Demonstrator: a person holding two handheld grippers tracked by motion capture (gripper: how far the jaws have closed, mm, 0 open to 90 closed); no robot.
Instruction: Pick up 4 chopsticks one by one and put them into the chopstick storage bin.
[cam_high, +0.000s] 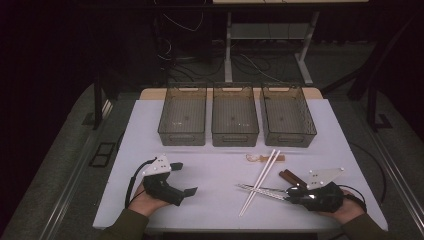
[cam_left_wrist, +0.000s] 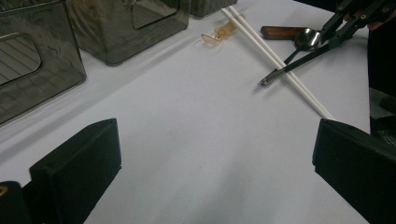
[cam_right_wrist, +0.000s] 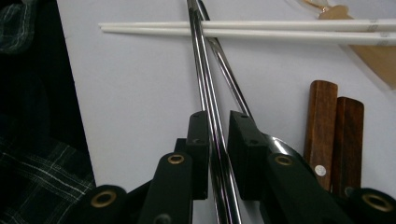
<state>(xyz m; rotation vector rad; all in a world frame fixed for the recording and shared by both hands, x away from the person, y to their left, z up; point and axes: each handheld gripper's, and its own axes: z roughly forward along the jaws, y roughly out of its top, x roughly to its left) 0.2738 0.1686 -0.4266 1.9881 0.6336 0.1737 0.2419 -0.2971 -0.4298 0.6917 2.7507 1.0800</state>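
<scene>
My right gripper (cam_high: 289, 193) (cam_right_wrist: 218, 135) is shut on a pair of steel chopsticks (cam_high: 257, 189) (cam_right_wrist: 203, 70) at the table's front right. These cross over two white chopsticks (cam_high: 268, 167) (cam_right_wrist: 280, 31). A steel spoon (cam_right_wrist: 232, 81) (cam_left_wrist: 307, 39) lies under the jaws, its bowl beside the right jaw. My left gripper (cam_high: 185, 178) (cam_left_wrist: 215, 149) rests open at the front left, with bare white table between its jaws. In the left gripper view the right gripper (cam_left_wrist: 345, 25) holds the steel chopsticks (cam_left_wrist: 299, 58) low over the table.
Three smoky see-through bins (cam_high: 182, 137) (cam_high: 235, 138) (cam_high: 290, 139) stand in a row at the back of the white table (cam_high: 210, 160). Two wooden handles (cam_high: 291, 177) (cam_right_wrist: 331, 126) lie right of the chopsticks. A small amber utensil (cam_high: 257, 158) (cam_left_wrist: 217, 35) lies before the bins.
</scene>
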